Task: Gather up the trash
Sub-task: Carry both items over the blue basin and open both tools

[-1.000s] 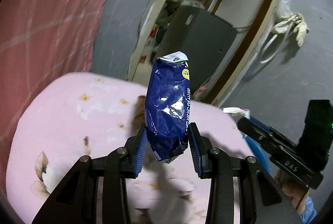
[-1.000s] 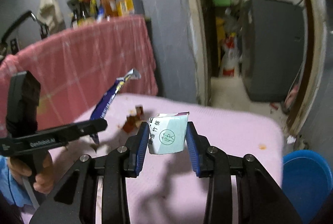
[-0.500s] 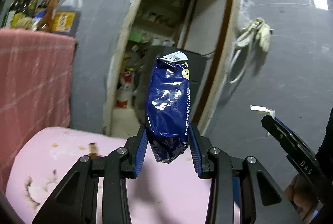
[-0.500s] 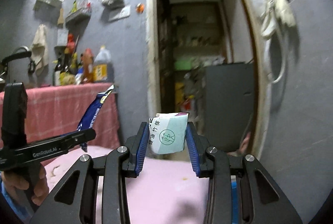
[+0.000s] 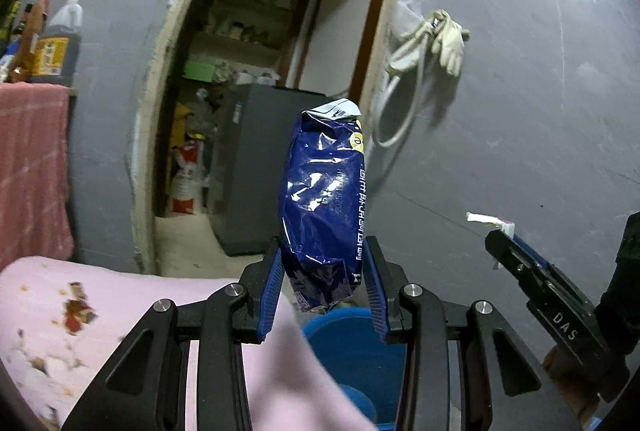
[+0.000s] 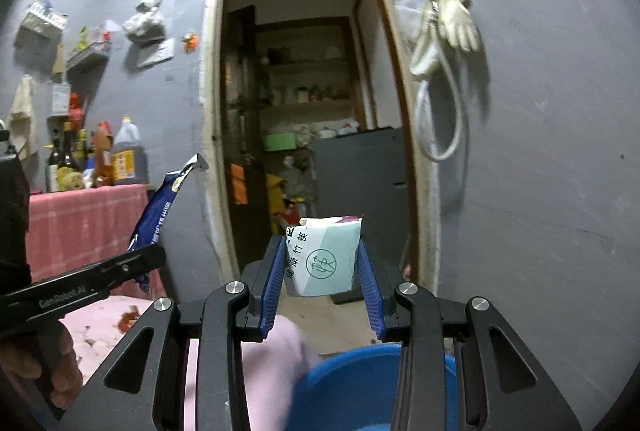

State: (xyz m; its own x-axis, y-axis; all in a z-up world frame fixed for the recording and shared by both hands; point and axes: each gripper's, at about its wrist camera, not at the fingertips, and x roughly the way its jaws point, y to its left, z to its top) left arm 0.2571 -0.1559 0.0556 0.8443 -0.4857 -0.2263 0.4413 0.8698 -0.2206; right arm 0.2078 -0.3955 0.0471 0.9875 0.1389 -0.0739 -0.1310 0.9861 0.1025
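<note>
Our left gripper (image 5: 323,285) clamps a blue snack bag (image 5: 324,199) upright. Our right gripper (image 6: 322,279) pinches a pale green paper wrapper (image 6: 325,255), with a blue bucket (image 6: 352,387) below both.

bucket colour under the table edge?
Blue. The bucket shows best in the right wrist view, beside the pink table.

I have swung both grippers off the pink desk (image 5: 48,311) toward the doorway (image 6: 304,111). The blue bin (image 6: 352,383) now sits at 6 o'clock under them.
</note>
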